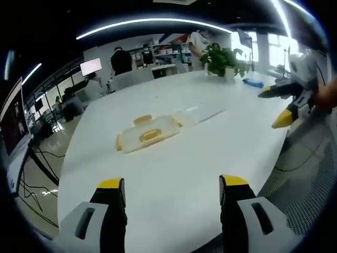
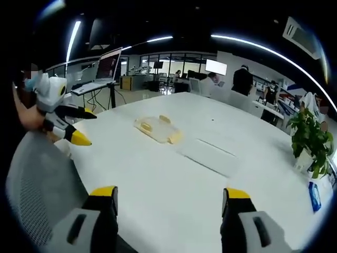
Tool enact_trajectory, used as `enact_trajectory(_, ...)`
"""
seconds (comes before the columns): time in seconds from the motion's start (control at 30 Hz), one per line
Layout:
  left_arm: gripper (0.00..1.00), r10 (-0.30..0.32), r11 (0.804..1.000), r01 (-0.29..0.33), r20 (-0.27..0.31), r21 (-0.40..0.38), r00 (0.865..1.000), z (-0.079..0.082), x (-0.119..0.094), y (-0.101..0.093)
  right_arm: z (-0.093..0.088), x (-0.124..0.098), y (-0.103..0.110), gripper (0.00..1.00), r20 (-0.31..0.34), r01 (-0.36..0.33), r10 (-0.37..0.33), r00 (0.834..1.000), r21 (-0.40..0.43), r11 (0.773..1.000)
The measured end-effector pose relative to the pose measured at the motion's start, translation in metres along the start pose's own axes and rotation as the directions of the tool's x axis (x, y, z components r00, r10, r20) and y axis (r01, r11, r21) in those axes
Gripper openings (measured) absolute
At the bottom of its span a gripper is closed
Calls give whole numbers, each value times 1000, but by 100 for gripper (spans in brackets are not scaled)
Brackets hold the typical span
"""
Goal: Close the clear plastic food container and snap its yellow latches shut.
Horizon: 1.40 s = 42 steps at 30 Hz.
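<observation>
On the white table (image 1: 174, 168) lies a clear plastic piece with yellow latches (image 1: 147, 133) (image 2: 158, 129), flat and low. Beside it rests a second clear flat piece (image 1: 202, 113) (image 2: 208, 154); which is the lid and which the base I cannot tell. My left gripper (image 1: 172, 183) hangs over the near table edge, jaws wide apart and empty, well short of the container. It appears as the left gripper (image 2: 85, 127), held in a hand off the table's side. My right gripper (image 2: 171, 193) is open and empty too, and comes into the other view as the right gripper (image 1: 273, 107).
A potted plant (image 1: 224, 60) (image 2: 310, 137) and a blue item (image 1: 253, 83) (image 2: 314, 196) stand at one end of the table. A grey mesh chair (image 2: 37, 179) sits by the table edge. People and desks with monitors (image 1: 90, 67) fill the room behind.
</observation>
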<state>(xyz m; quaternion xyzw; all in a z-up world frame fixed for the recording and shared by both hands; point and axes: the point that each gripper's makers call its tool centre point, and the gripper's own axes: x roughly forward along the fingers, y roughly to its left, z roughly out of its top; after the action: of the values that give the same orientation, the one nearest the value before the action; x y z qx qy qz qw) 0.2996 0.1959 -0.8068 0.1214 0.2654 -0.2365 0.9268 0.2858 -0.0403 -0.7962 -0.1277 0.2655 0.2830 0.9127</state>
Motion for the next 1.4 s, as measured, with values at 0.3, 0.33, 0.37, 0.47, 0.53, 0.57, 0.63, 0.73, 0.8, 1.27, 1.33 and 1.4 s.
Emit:
enact_trajectory(0.3,73,-24,999,24,16,-21,1000,4,1,-3,4,-1,-1,82,19,-8,7,1000,24,1000)
enact_trajectory(0.33,73,-26,999,27,17,-26,999,4,0,-3,4,-1,-1,82,18,-9,8,1000,23,1000)
enact_trajectory(0.37,74,-30,999,31,18,-31,999,4,0,-2,4,-1,-1,82,16,-13,13,1000,23,1000)
enact_trajectory(0.47,75,-34,998,36,27,-51,999,6,-1,0,4,0,1,83,13,-27,27,1000,25,999)
enact_trajectory(0.53,76,-39,997,41,34,-62,999,8,-3,0,4,-1,2,83,6,-38,38,999,33,999)
enact_trajectory(0.57,77,-40,997,42,35,-64,999,8,-3,1,4,-1,2,83,5,-41,41,999,34,999)
enact_trajectory(0.63,79,-45,996,47,29,-73,999,9,-3,3,1,-1,1,82,-29,-49,49,998,20,999)
enact_trajectory(0.73,79,-49,994,51,28,-99,998,8,-2,8,6,5,-2,82,-38,-51,51,998,8,999)
enact_trajectory(0.8,79,-60,994,61,12,-94,998,6,0,9,9,9,-1,82,-39,-61,61,997,1,998)
enact_trajectory(1.27,76,-2,1000,2,45,10,999,21,21,58,25,35,-13,81,-36,-91,88,995,-74,993)
enact_trajectory(1.33,75,9,1000,-10,40,16,999,20,25,67,26,38,-17,81,-41,-88,85,996,-89,992)
enact_trajectory(1.4,75,17,1000,-18,31,25,999,19,28,74,26,42,-22,81,-43,-86,83,996,-99,991)
